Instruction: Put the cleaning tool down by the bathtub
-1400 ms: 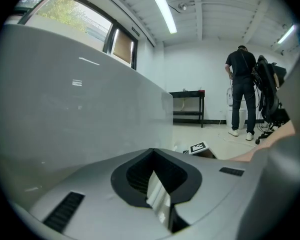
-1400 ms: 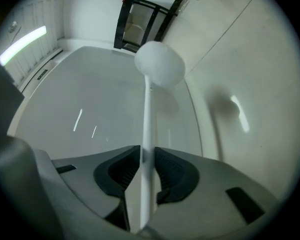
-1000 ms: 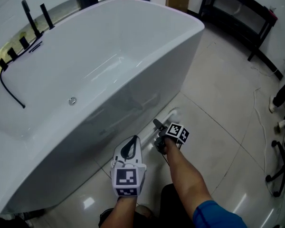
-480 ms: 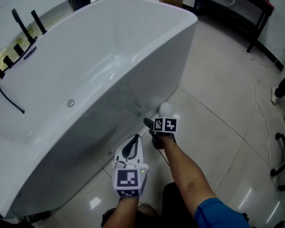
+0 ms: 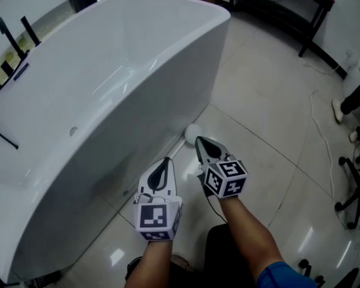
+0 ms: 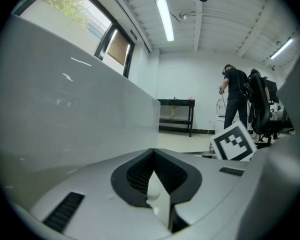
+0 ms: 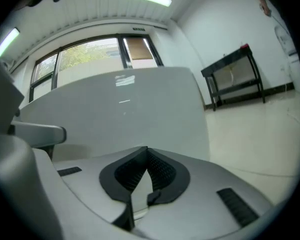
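Note:
The cleaning tool point(image 5: 192, 132), white with a rounded end, lies on the tiled floor against the foot of the big white bathtub point(image 5: 108, 71). My right gripper point(image 5: 203, 141) hovers just above and in front of it, apart from it. Its jaws have just been closing and now stand shut with nothing between them point(image 7: 145, 176). Left of it, my left gripper point(image 5: 165, 162) is also shut and empty point(image 6: 151, 176), pointing along the tub's outer wall point(image 6: 65, 109). The tub wall fills the right gripper view point(image 7: 130, 109).
Black tap fittings point(image 5: 12, 35) stand on the tub's far left rim. A black metal rack point(image 5: 282, 11) runs along the back right wall. At the right are an office chair base point(image 5: 354, 197), a person's shoes point(image 5: 342, 110) and a thin cable point(image 5: 315, 119).
My right gripper has come up off the floor, rolled upright and shut, leaving the white tool lying by the tub. The left gripper has drifted a little.

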